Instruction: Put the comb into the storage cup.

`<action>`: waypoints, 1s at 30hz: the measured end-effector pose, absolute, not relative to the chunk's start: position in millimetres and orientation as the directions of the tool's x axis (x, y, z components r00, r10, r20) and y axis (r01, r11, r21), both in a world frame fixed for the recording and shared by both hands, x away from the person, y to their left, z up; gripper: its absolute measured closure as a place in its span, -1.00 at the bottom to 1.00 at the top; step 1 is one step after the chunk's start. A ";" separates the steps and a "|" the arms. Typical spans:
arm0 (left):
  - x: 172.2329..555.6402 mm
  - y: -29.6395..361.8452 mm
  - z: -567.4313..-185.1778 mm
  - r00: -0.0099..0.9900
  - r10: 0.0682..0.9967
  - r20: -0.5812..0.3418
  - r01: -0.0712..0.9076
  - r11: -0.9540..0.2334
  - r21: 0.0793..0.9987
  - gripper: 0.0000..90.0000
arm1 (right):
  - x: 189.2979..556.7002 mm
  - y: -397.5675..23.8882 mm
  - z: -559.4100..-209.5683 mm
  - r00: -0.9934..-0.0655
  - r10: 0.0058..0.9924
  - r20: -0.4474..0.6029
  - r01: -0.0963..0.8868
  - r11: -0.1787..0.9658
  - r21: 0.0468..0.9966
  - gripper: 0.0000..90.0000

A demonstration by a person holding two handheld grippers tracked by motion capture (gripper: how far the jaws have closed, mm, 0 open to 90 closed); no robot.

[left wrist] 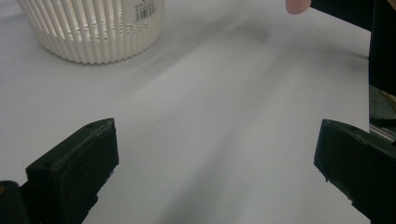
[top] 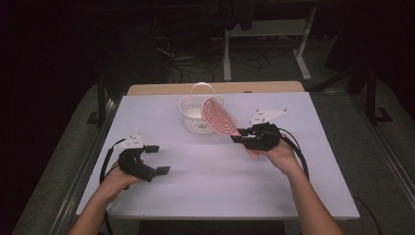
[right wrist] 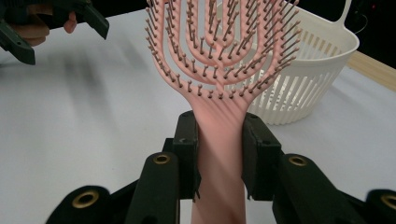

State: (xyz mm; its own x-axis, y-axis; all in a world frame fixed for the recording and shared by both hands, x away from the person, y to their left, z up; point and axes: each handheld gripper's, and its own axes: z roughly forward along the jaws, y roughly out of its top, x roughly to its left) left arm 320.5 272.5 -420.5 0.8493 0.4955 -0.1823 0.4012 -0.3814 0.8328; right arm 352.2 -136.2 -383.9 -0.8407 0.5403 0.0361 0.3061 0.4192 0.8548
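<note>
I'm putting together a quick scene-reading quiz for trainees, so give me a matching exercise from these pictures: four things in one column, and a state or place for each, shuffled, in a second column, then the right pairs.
Things:
1. hairbrush
2. basket
3. left gripper
4. right gripper

States or places:
A. white, slatted, standing on the table with its handle up
B. jaws wide apart, nothing between them
C. pink, held up by its handle, head near the basket
D. jaws closed on a pink handle

Pairs: 1-C, 2-A, 3-B, 4-D

Basket [top: 195,115] far on table [top: 220,176]; hairbrush [top: 218,116] just right.
</note>
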 end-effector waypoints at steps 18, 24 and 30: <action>330.8 259.7 -407.1 0.853 0.477 -0.212 0.410 -0.359 0.838 -1.00 | 349.4 -133.0 -383.9 -0.841 0.540 0.030 0.302 0.422 0.855 0.52; 337.7 253.7 -400.5 0.854 0.475 -0.211 0.404 -0.353 0.844 -1.00 | 349.2 -135.0 -382.6 -0.839 0.544 0.029 0.300 0.416 0.858 0.52; 344.5 247.8 -396.8 0.857 0.469 -0.213 0.398 -0.340 0.852 -1.00 | 350.0 -135.6 -382.8 -0.835 0.550 0.027 0.302 0.416 0.858 0.52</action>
